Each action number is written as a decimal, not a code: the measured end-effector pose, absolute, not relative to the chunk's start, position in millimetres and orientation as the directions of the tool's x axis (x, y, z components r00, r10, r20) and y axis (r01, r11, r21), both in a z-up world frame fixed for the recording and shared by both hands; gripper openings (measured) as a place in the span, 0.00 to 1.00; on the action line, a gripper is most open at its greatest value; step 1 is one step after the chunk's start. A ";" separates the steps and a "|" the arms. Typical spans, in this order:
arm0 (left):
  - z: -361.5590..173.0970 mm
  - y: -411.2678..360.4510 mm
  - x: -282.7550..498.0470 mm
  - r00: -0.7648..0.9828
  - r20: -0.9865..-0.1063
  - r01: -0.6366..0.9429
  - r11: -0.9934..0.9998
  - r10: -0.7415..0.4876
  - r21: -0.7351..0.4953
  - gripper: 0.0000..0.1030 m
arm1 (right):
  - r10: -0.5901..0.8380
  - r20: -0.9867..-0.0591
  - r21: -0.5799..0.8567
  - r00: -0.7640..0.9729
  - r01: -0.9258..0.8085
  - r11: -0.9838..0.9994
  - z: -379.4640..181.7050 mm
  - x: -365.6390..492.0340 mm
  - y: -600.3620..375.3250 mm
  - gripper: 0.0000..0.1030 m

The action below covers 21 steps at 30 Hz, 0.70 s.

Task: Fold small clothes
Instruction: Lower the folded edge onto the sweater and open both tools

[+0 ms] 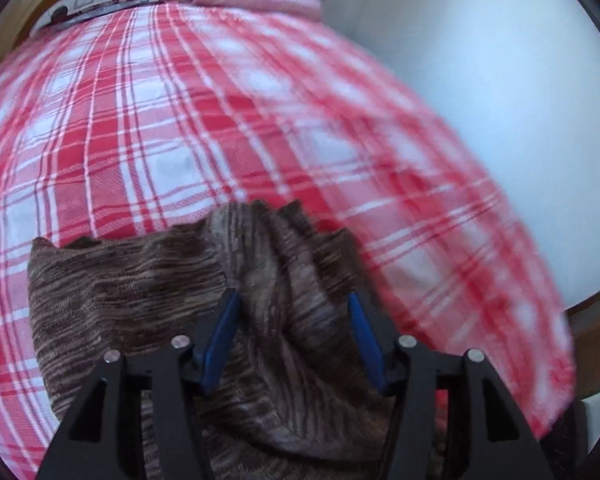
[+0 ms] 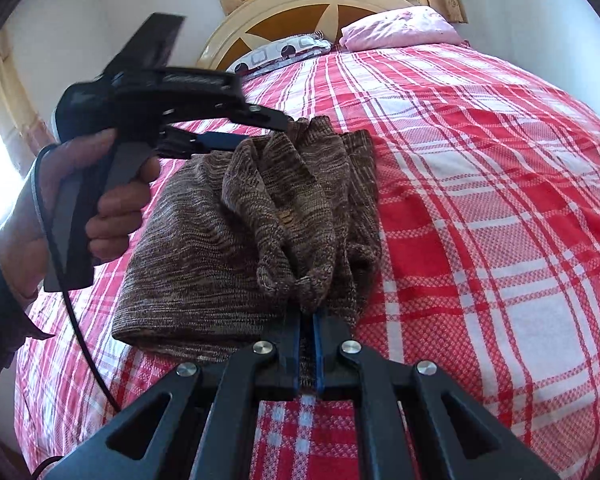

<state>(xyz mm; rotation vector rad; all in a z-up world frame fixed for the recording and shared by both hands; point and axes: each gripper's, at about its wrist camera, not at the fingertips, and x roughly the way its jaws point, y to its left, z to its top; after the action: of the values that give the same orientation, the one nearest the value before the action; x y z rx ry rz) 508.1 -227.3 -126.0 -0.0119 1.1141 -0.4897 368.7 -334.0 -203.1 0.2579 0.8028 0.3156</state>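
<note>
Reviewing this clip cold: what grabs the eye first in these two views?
The red and white plaid bedspread fills both views, with a brown knitted garment lying partly folded on it. The right hand-held gripper is shut on a bunched edge of that garment at its near end. The left hand-held gripper, in a person's hand, stands open over the garment's far end.

Brown marled knit garment (image 2: pixel 204 240) lies rough on the woven checked cotton bedspread (image 2: pixel 480 200); headboard (image 2: pixel 300 12) glossy wood.
</note>
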 end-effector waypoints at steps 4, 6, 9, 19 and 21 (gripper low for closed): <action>-133.3 -230.9 510.3 0.341 -0.868 0.353 0.905 -0.360 -0.237 0.11 | 0.387 -0.652 0.362 0.652 -0.181 0.914 -202.2 368.8 -335.9 0.04; -126.7 -232.9 506.8 0.371 -0.854 0.362 0.904 -0.365 -0.229 0.10 | 0.395 -0.639 0.368 0.660 -0.188 0.911 -198.0 366.3 -336.7 0.04; -116.5 -235.1 502.0 0.389 -0.829 0.379 0.890 -0.403 -0.254 0.10 | 0.427 -0.612 0.407 0.666 -0.198 0.892 -190.2 359.9 -337.1 0.04; -118.2 -261.4 504.2 0.365 -0.783 0.445 0.833 -0.504 -0.329 0.07 | 0.416 -0.659 0.471 0.627 -0.087 0.878 -200.9 360.6 -347.9 0.04; -123.6 -269.1 500.7 0.362 -0.788 0.461 0.830 -0.498 -0.313 0.07 | 0.412 -0.659 0.473 0.629 -0.079 0.878 -201.5 357.7 -348.6 0.04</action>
<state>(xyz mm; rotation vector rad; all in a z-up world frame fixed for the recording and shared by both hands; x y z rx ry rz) 500.7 -269.1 -123.6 -0.0407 1.0293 -0.6180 357.7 -348.6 -201.5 0.4256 0.8490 0.2912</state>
